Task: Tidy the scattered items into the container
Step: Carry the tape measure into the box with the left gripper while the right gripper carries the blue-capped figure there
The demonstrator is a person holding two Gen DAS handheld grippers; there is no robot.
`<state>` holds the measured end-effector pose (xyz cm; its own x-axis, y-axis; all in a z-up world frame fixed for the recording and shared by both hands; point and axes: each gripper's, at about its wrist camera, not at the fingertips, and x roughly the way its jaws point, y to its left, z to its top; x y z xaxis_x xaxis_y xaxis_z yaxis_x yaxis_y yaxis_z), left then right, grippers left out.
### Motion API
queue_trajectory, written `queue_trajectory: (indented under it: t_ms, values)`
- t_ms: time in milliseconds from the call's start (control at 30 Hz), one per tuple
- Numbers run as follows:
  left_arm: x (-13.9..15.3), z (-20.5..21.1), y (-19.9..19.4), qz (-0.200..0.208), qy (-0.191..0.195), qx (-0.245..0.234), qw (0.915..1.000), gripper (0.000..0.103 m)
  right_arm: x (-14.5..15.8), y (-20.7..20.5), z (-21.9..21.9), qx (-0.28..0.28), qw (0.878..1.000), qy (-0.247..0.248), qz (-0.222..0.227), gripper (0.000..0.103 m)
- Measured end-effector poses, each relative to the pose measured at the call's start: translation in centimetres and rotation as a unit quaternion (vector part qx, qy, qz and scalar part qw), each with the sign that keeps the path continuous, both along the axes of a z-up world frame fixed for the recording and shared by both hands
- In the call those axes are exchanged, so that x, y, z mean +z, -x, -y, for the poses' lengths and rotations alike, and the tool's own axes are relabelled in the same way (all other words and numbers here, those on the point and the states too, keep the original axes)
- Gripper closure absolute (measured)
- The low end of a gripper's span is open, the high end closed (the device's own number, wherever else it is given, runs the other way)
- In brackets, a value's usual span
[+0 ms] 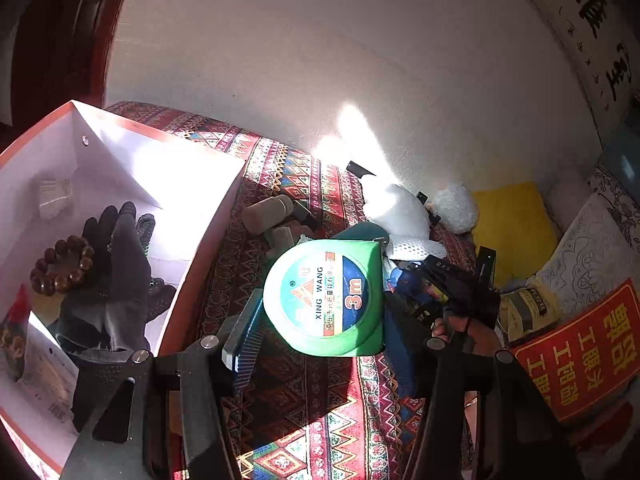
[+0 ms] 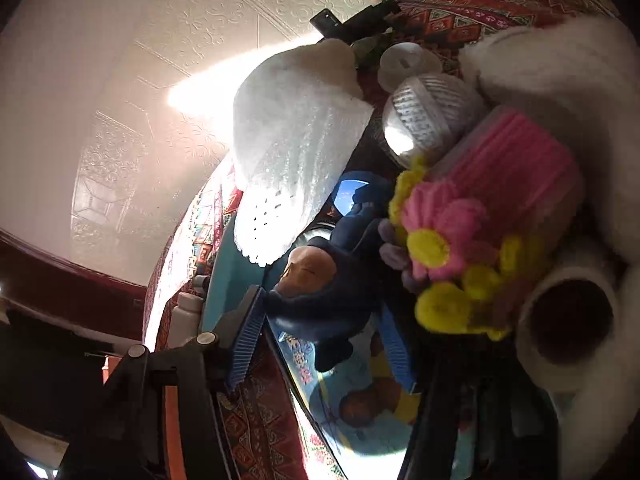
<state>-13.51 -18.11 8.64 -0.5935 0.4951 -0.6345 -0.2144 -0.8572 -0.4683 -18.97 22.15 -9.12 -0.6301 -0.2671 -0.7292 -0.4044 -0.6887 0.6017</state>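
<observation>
1. While the left gripper (image 1: 320, 312) hangs above the patterned cloth (image 1: 304, 400), its blue fingers (image 1: 244, 340) are clenched on a green tape measure (image 1: 326, 298), just right of the white box (image 1: 200, 240).
2. Inside the box lie a black glove (image 1: 120, 280), a wooden bead bracelet (image 1: 62, 266) and a shuttlecock (image 1: 54, 196).
3. Over the clutter, the right gripper (image 2: 324, 332) has its fingers (image 2: 246, 338) on either side of a dark blue doll (image 2: 332, 280); whether they press it cannot be told.
4. Beside the doll sit a pink and yellow flower (image 2: 444, 236) and a white knitted hat (image 2: 296, 148).
</observation>
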Motion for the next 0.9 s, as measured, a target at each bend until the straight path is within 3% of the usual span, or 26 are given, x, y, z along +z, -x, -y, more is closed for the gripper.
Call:
queue_trajectory:
  t_ms: [67,133,300,500,700,900]
  values:
    - [0.4,1.3,0.1,-0.006,-0.003,0.008,1.0000,0.050,0.0,1.3,0.5,0.010,0.999,-0.033,0.007,0.048]
    - [1.0,2.7,-0.2,-0.017,0.004,0.021,0.9996,0.049,-0.1,1.7,0.2,0.004,1.000,-0.029,0.009,0.050]
    - [1.2,6.4,-1.0,-0.021,-0.004,0.045,0.9987,0.049,-1.1,1.8,-2.5,-0.010,0.998,0.065,-0.012,0.051]
    - [2.3,11.5,-2.2,-0.033,-0.014,0.082,0.9960,0.049,1.4,-4.7,-2.5,0.017,0.989,0.124,-0.075,0.051]
    - [2.7,17.1,-2.9,-0.038,-0.024,0.133,0.9901,0.049,3.5,-12.6,1.4,0.073,0.957,0.246,-0.136,0.051]
    - [1.7,21.5,-2.4,-0.025,-0.031,0.181,0.9827,0.049,11.0,-15.3,11.8,0.215,0.916,0.274,-0.198,0.051]
